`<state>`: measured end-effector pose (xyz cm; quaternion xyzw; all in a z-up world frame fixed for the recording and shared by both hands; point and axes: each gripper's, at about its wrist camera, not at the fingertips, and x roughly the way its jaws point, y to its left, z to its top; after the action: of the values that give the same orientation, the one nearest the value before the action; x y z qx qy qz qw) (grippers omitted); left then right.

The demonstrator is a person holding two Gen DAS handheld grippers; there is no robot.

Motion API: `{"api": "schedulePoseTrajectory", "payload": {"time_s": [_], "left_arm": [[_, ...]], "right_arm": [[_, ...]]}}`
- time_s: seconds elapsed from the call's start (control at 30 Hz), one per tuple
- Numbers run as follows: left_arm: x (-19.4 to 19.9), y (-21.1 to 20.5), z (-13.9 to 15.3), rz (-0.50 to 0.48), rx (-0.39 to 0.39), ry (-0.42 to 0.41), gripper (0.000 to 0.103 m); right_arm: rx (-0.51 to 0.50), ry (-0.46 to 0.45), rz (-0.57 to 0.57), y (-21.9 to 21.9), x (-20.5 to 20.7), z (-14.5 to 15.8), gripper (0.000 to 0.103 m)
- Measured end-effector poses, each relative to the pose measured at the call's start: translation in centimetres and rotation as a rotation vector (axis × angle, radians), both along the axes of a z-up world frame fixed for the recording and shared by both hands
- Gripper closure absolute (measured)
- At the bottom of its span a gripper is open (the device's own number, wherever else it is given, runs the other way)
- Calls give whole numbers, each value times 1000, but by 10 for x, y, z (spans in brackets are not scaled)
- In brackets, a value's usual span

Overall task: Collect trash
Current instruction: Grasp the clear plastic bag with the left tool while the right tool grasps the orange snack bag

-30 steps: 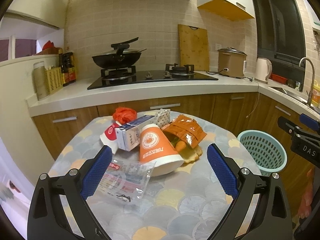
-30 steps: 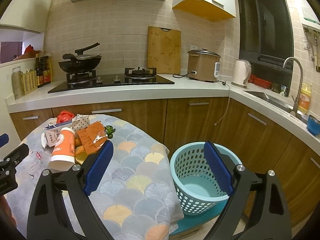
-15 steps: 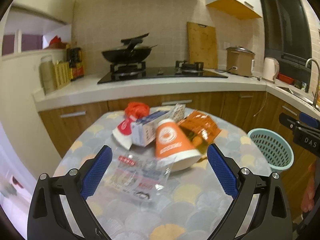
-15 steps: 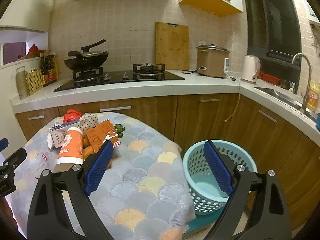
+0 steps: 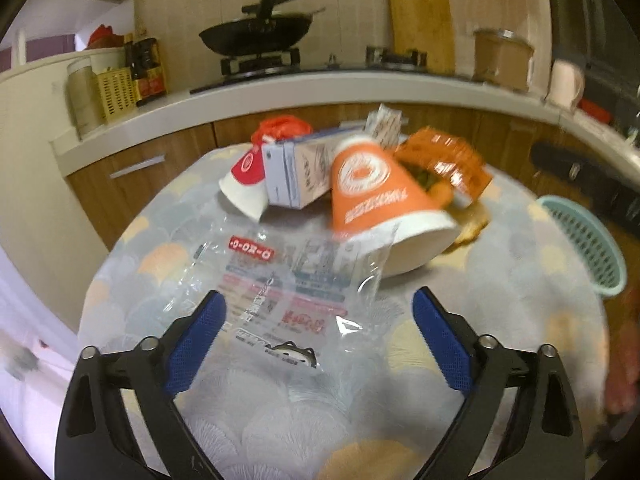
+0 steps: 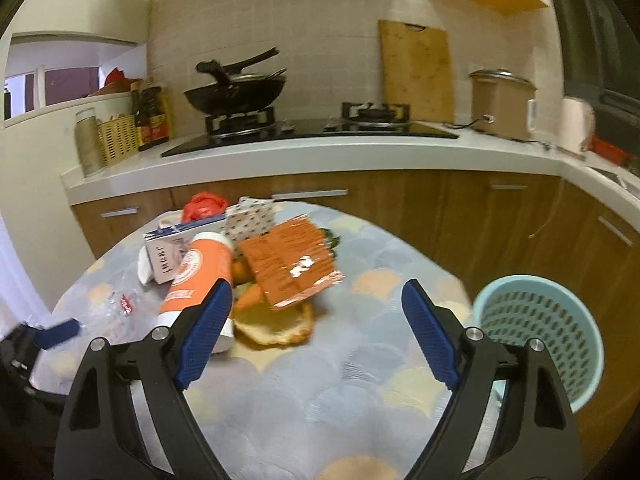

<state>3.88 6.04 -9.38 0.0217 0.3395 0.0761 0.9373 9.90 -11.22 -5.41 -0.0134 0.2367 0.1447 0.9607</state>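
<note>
A pile of trash lies on the round table [image 5: 500, 292]: a clear plastic wrapper [image 5: 288, 288], an orange paper cup [image 5: 376, 196] on its side, a white carton [image 5: 296, 176], a red-and-white cup [image 5: 246, 184], a red bag [image 5: 280, 128] and an orange snack bag [image 5: 444, 164]. My left gripper [image 5: 318, 320] is open, its fingers on either side of the wrapper's near edge. My right gripper [image 6: 316, 312] is open over the table, just in front of the orange cup [image 6: 200, 276], snack bag [image 6: 290, 266], a carrot [image 6: 248, 296] and bread [image 6: 276, 326].
A light-blue perforated basket [image 6: 540, 336] stands beside the table at the right; it also shows in the left wrist view [image 5: 584, 248]. Behind are wooden cabinets [image 6: 440, 208], a counter with a wok [image 6: 236, 92], cutting board [image 6: 416, 68] and rice cooker [image 6: 500, 104].
Both grippers have moved forward and down toward the table. The left now straddles the wrapper's near edge; the right has swung left from the basket toward the trash pile. Both stay open.
</note>
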Motion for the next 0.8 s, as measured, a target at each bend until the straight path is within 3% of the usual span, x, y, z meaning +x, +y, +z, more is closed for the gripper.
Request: {"api": "schedulePoseTrajectory", "payload": {"time_s": [0.13,0.23,0.53,0.67,0.8], "left_arm": [[10,-3,-8,45,76,30,23],[16,-1,-11,61,87,54,31],[25,15,-17,91,6,98,52],[30,22,-22,98,-45,118,70],[31,27,-24,98,-93,120,79]], "right_arm": [[-24,9,24,8,11,2,21],[-28,29,31,9,27,0,21],[-35,150,108,25,97,-29,20],[-33,171,108,32,110,-43,20],[-32,174,108,33,114,-47,20]]}}
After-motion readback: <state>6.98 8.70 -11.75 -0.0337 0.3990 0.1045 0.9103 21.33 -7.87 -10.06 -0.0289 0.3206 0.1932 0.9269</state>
